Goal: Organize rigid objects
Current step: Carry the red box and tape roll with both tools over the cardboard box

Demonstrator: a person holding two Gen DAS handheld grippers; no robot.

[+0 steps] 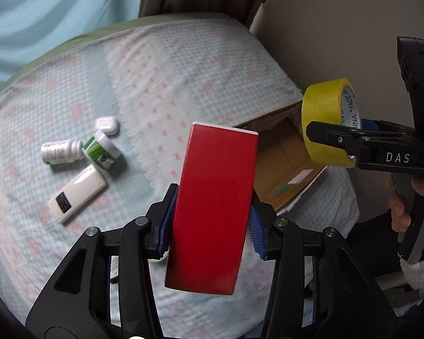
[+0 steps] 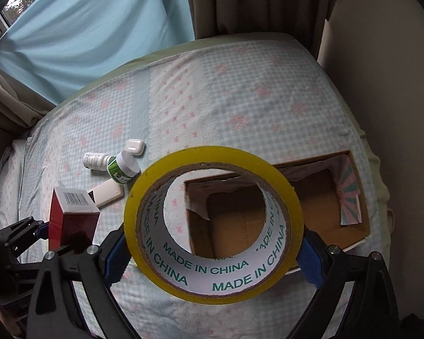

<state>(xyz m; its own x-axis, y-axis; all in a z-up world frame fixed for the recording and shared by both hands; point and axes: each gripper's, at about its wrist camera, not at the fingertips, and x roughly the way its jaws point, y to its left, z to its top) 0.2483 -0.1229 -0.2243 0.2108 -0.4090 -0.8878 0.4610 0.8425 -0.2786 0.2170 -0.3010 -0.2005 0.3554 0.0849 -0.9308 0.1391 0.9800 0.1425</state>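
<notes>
The left gripper has its fingers closed on the long sides of a red box, held lifted above the bed just left of the open cardboard box. The right gripper is clamped across the outer rim of a roll of yellow tape, which hangs over the near end of the cardboard box. The red box looks like light, stiff card with a glossy skin, so a squeeze on the flat sides should hold, though too much pressure could dent it and the smooth faces may slip if it tilts. The tape roll is rigid and probably somewhat heavier; gripping across its width seems sound, since its cardboard core resists crushing. On the bed to the left lie a white pill bottle on its side, a green-striped jar touching it, a small white case and a white remote. All are hard and smooth; the round ones may roll, so they are best taken across the body.
</notes>
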